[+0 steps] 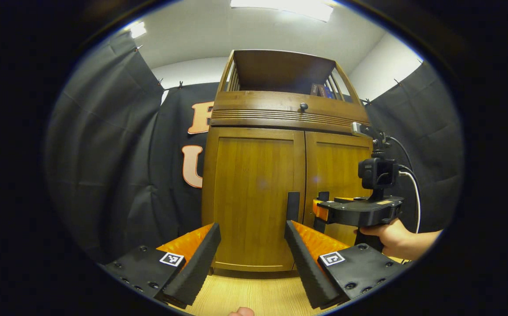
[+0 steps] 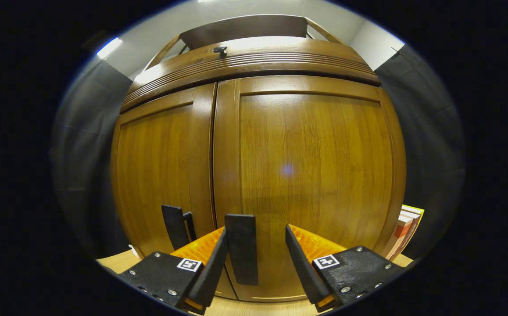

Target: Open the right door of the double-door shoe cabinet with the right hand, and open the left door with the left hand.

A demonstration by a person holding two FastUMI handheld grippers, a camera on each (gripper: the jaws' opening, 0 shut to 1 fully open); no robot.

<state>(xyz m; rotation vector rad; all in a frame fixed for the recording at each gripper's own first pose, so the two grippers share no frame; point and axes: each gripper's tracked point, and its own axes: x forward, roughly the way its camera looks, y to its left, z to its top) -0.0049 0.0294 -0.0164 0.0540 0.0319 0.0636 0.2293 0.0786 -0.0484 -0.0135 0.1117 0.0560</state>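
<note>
Between right tongs point(image 2: 256, 259), door handle point(image 2: 241, 245).

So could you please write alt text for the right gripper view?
The open right gripper sits close to a closed wooden shoe cabinet, its fingers either side of the right door's handle. The left door's handle is beside it.

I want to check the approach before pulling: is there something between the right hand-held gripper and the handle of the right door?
Nothing visible stands between them. In the right gripper view the right hand-held gripper is open, and the right door handle stands between its fingers, beside the left one. Both doors look closed.
</note>
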